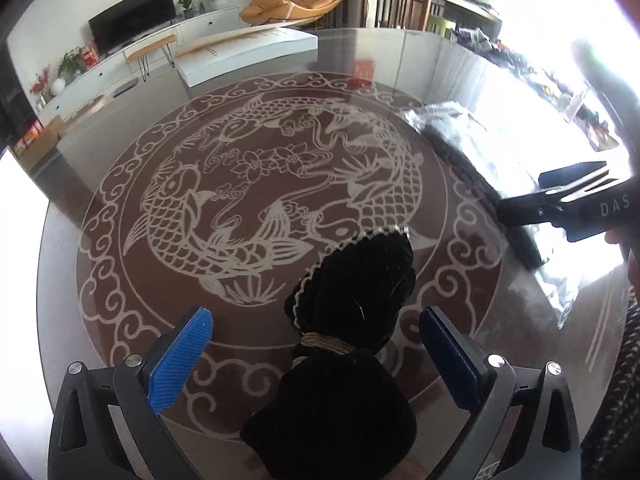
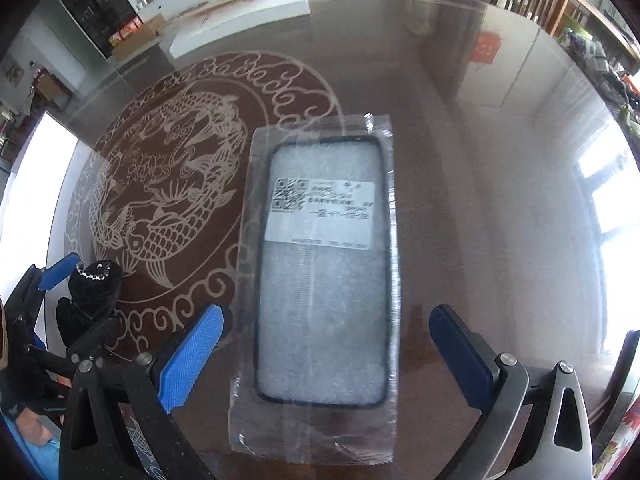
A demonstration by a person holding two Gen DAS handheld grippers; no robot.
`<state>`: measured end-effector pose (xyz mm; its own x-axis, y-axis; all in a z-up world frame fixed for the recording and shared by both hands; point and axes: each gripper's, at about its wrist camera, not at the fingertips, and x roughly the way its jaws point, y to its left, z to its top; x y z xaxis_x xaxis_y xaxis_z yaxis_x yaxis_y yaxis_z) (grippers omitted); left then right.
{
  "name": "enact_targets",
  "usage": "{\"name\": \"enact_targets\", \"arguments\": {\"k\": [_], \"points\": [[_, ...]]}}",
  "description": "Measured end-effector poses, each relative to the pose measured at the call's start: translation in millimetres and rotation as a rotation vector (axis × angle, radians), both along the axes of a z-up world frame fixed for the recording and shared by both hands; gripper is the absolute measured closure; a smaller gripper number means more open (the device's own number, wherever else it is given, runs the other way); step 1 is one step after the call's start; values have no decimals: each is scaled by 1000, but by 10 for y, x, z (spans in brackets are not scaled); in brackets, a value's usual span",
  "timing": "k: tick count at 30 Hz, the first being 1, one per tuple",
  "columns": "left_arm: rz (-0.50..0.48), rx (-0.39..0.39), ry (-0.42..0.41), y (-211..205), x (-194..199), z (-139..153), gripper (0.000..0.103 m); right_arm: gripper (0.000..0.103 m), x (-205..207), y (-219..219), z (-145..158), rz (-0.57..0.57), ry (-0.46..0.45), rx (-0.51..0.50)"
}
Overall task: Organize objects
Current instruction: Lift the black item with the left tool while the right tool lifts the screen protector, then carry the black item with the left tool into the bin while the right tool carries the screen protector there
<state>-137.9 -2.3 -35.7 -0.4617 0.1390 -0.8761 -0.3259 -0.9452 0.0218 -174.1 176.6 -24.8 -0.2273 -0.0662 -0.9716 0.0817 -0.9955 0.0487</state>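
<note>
Left wrist view. The left gripper (image 1: pixel 314 344), fingers spread wide, brackets a black velvet drawstring pouch with a pale beaded rim and tan cord tie (image 1: pixel 352 320) lying on the round glass table with a white carp motif (image 1: pixel 240 184). Neither pad touches the cloth. Risk: closing on the soft body could pinch only loose fabric, which may slip or sag. The pouch's contents are hidden and its lower end is cut off.

Right wrist view. The right gripper (image 2: pixel 326 354), likewise spread, straddles the near end of a phone case sealed in a clear plastic sleeve with a white printed label (image 2: pixel 320 264), flat on the glass. Risk: the slick sleeve may skid or crumple under the fingers. The label text is illegible.
</note>
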Motion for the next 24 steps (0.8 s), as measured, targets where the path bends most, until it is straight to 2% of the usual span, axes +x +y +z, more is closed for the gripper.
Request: {"name": "enact_targets", "arguments": {"k": [1, 2, 3, 4, 5, 6, 9, 13, 19, 24], "points": [[-11, 9, 22, 4, 37, -3, 0, 0, -17, -71, -50, 3, 0, 37], [-14, 19, 42, -5, 85, 11, 14, 0, -21, -127, -87, 7, 6, 64], [-14, 47, 60, -25, 138, 32, 38, 2, -11, -151, -72, 2, 38, 53], [-1, 40, 81, -30, 178, 50, 51, 8, 6, -158, -48, 0, 60, 52], [6, 50, 82, -35, 205, 64, 74, 16, 34, -166, -2, 7, 92, 51], [18, 46, 75, -32, 237, 67, 74, 27, 62, -170, 34, 18, 106, 44], [36, 81, 81, -38, 396, 90, 74, 27, 188, -143, 83, 21, 108, 33], [69, 174, 102, -116, 659, 269, 74, 27, 495, -34, 292, 6, 147, -100], [98, 271, 165, -334, 1029, 745, 74, 27, 845, 60, 562, -22, 148, -342], [154, 343, 227, -776, 1299, 1228, 74, 27, 968, -246, 797, 6, 150, -480]]}}
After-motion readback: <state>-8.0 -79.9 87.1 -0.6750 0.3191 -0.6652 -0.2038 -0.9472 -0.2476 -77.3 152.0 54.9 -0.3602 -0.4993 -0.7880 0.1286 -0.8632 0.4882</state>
